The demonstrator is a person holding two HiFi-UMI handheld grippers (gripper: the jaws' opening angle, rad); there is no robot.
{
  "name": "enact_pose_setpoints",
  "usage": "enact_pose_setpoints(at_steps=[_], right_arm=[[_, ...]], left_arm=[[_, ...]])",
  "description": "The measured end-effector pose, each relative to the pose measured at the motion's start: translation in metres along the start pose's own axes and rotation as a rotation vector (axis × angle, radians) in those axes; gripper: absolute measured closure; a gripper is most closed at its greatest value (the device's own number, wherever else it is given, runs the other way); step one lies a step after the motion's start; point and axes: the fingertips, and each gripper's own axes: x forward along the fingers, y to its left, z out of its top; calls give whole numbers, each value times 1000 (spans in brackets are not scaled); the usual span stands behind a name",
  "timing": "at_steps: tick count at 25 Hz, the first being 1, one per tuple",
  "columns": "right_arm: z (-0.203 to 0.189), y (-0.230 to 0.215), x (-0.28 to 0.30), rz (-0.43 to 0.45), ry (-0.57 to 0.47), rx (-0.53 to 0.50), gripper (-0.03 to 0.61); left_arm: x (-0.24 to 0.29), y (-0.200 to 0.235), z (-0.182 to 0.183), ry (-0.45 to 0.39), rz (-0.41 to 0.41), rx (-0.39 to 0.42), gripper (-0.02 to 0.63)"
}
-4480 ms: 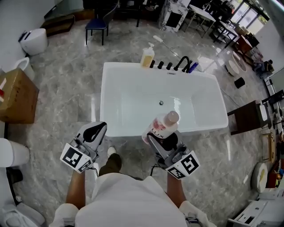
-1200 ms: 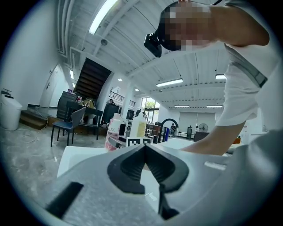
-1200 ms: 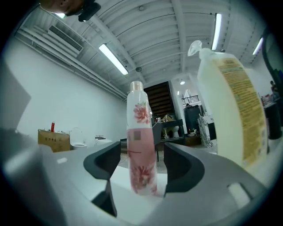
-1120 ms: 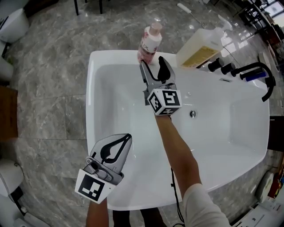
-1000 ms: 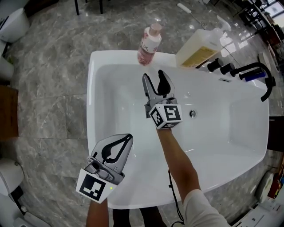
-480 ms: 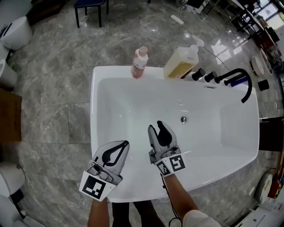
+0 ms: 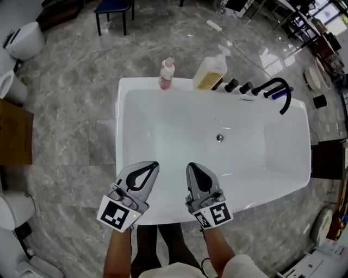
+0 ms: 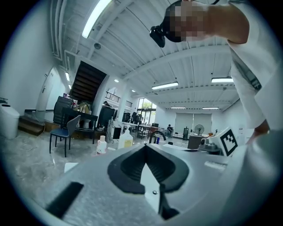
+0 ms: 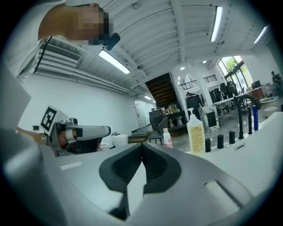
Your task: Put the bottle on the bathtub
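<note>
The pink bottle [image 7: 166, 74] with a pale cap stands upright on the far rim of the white bathtub [image 7: 126, 141], left of a yellow pump bottle [image 7: 209, 74]. It also shows small in the left gripper view [image 8: 101, 145] and in the right gripper view [image 9: 167, 138]. Both grippers hang over the tub's near rim, far from the bottle. My left gripper [image 7: 151, 165] is shut and empty. My right gripper [image 7: 191, 165] has just been closing; its jaws now meet with nothing between them.
Black tap knobs [image 7: 234, 86] and a curved black faucet [image 7: 276, 90] line the far rim at right, with the drain [image 7: 219, 138] in the tub floor. A blue chair [image 7: 113, 7] stands beyond, a toilet [image 7: 24, 39] at far left, a brown box [image 7: 14, 131] at left.
The right gripper let go of the pink bottle on the far rim, drew back toward the near rim and shut. The view pulled back; the left gripper stays shut.
</note>
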Motion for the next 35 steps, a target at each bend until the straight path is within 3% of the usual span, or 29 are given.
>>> enact_pose_setpoints(at_steps=[7, 18, 26, 35], right_arm=[[50, 31, -38, 59, 5, 18, 586], [152, 79, -117, 106, -28, -44, 588], [187, 115, -160, 192, -67, -23, 586], [210, 139, -179, 245, -55, -46, 584]], left_arm=[[-29, -26, 30, 21, 41, 0, 615], [-56, -129, 91, 22, -49, 49, 615], [-74, -168, 105, 19, -53, 83, 615], [-106, -180, 116, 27, -39, 79, 615]])
